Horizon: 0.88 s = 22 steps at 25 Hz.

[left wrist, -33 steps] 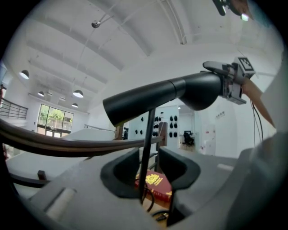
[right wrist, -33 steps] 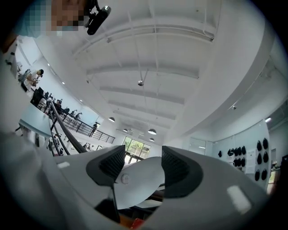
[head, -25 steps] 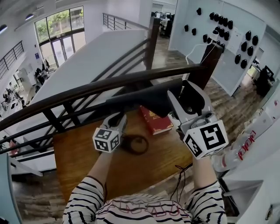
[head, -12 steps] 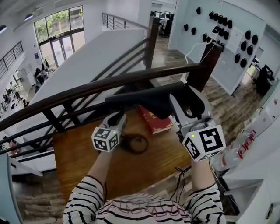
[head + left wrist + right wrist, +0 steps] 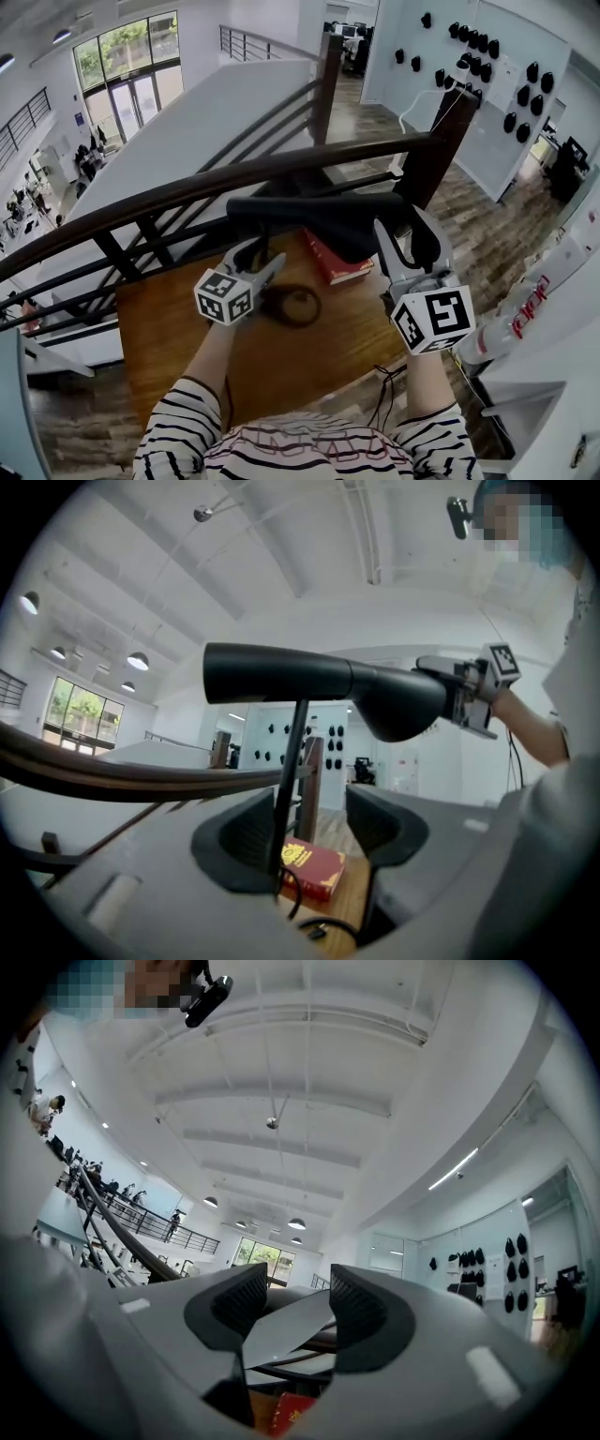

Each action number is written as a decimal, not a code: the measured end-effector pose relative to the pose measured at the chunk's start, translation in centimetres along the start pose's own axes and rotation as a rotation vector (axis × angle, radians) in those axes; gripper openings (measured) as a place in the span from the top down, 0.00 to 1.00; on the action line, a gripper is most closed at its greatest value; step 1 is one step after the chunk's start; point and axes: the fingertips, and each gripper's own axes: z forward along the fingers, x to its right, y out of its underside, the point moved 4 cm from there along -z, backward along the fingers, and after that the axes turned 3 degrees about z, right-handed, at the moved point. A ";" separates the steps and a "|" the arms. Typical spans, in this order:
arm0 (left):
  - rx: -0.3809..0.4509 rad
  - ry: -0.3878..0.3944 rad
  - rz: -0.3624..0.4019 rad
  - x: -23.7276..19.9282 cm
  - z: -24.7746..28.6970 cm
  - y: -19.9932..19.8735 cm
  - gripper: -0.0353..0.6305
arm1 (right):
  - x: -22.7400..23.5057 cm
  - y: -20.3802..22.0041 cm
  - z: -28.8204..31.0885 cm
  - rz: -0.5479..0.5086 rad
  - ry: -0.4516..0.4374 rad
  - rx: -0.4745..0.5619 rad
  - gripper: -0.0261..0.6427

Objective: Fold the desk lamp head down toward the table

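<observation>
1. Grips the wide right end of the lamp head (image 5: 319,214) with the right gripper (image 5: 410,239), jaws closed on it.
2. Is opening the left gripper's (image 5: 262,262) jaws, with the thin lamp stem (image 5: 291,771) between them, close by the left-hand pad and unclamped.
3. Shows the lamp head roughly level above the wooden table (image 5: 187,347), near side of the dark railing (image 5: 187,192), over a red book (image 5: 337,267).

Red book (image 5: 337,267) lying flat, dark wooden railing (image 5: 187,192) beyond it
</observation>
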 end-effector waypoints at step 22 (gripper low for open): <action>0.143 0.159 -0.137 0.8 -2.1 -0.9 0.39 | -4.8 17.1 -2.6 0.354 0.068 -0.299 0.74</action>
